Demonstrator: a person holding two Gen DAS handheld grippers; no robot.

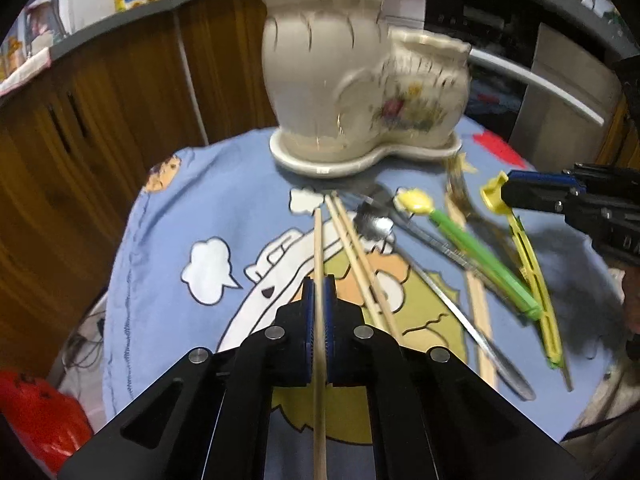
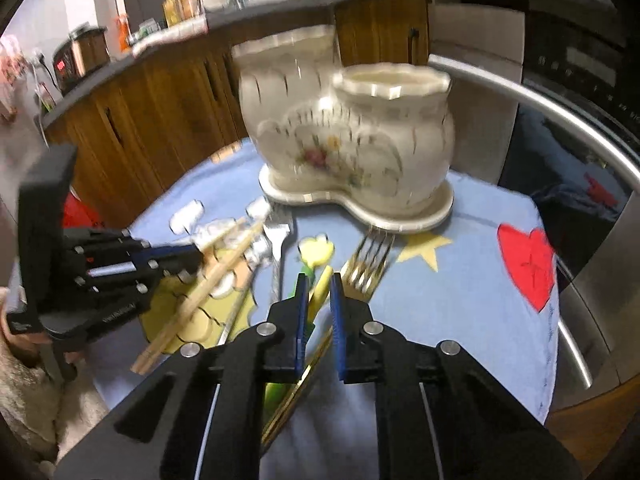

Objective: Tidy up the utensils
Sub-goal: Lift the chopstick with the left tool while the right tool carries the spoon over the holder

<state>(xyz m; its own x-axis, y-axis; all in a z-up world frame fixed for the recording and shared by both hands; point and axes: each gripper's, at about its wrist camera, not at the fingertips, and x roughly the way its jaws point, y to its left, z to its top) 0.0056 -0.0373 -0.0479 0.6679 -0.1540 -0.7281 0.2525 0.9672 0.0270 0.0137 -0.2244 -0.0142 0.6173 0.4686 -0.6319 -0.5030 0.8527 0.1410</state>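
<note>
A cream ceramic double-pot utensil holder (image 1: 352, 80) stands on its saucer at the back of the blue cartoon tablecloth (image 1: 168, 216); it also shows in the right wrist view (image 2: 352, 136). My left gripper (image 1: 319, 284) is shut on one wooden chopstick (image 1: 318, 248), held a little above the cloth. Two more chopsticks (image 1: 356, 252) lie beside it. My right gripper (image 2: 319, 280) is shut on a yellow plastic utensil (image 2: 320, 286); it shows in the left wrist view (image 1: 500, 194) holding that utensil (image 1: 528, 264). A gold fork (image 2: 366, 264) lies under it.
A green-handled yellow spoon (image 1: 460, 244), a metal spoon (image 1: 374, 224) and a silver fork (image 2: 276, 240) lie on the cloth before the holder. Wooden cabinets (image 1: 100, 120) stand behind, an oven door handle (image 2: 560, 120) on the right, a red bag (image 1: 36, 416) low left.
</note>
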